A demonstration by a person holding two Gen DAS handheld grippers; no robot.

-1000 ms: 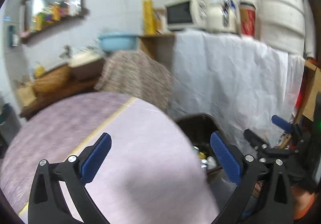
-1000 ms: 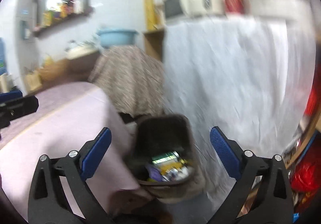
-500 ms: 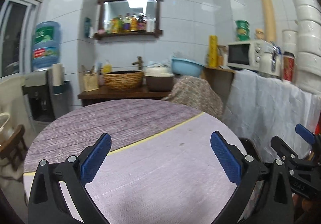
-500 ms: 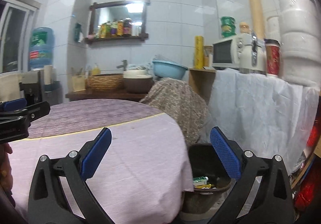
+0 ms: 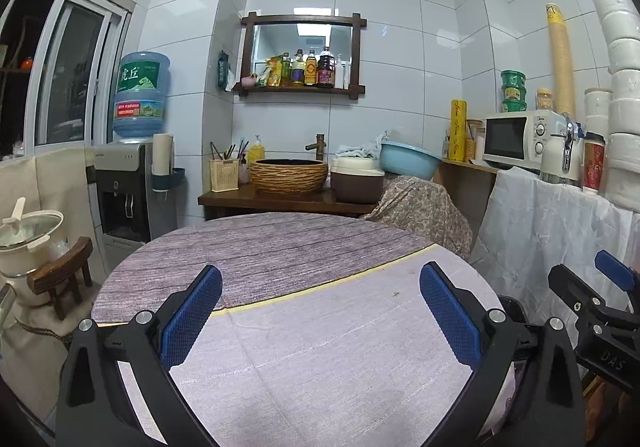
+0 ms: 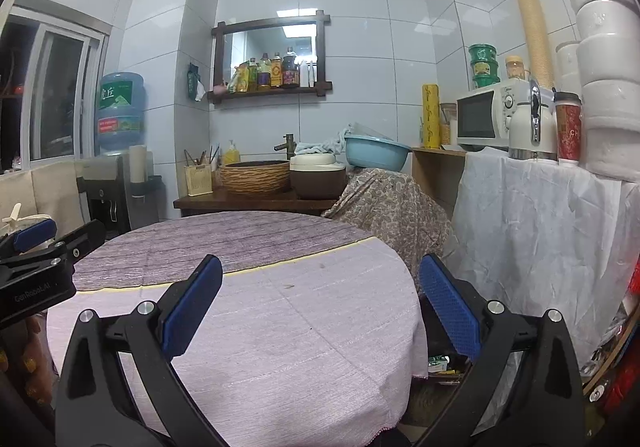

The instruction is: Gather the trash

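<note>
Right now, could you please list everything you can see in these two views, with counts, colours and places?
Round table with lilac cloth: one, foreground.
Dark trash bin: one, partly hidden at table's right edge, wrappers inside.
Woven wicker basin: one, tan, wooden counter.
Brown lidded pot: one, beside basin.
Light blue plastic basin: one, on patterned cloth.
White microwave: one, right shelf.
Blue water jug: one, on dispenser, left.
Shelf bottles: several, below mirror.
Left gripper: open, empty.
Right gripper: open, empty.

Kitchen (microwave (image 5: 520, 139), condiment shelf (image 5: 300, 87)).
</note>
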